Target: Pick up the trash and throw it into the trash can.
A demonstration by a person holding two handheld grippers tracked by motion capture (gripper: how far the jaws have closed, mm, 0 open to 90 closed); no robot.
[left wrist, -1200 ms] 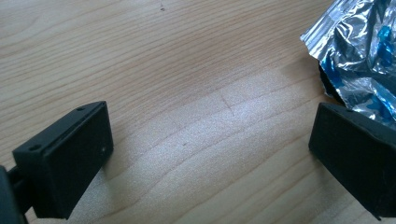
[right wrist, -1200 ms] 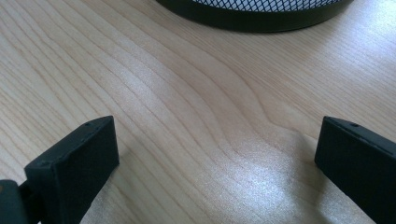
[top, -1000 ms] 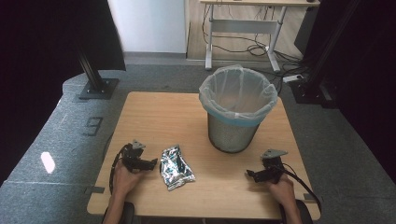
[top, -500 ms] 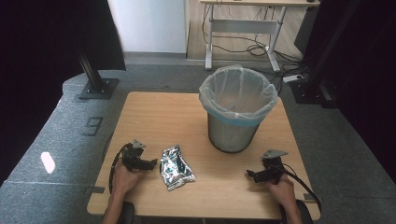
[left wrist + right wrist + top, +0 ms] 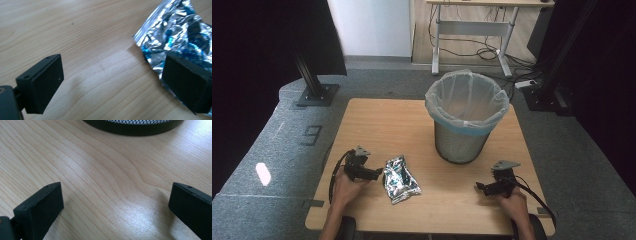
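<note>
A crumpled silver and blue foil packet (image 5: 400, 179) lies flat on the wooden table (image 5: 387, 125), near its front left. My left gripper (image 5: 374, 173) rests just left of the packet, pointing at it, jaws open. In the left gripper view the packet (image 5: 175, 35) lies at the upper right, and the right-hand jaw overlaps its near edge; bare wood shows between the jaws of the gripper (image 5: 112, 82). My right gripper (image 5: 480, 187) sits at the front right of the table, open over bare wood (image 5: 115, 202).
A black mesh waste bin (image 5: 466, 117) lined with a clear bag stands at the back right of the table; its base rim (image 5: 132, 128) shows ahead of the right gripper. A desk frame (image 5: 472, 30) and cables lie on the floor beyond.
</note>
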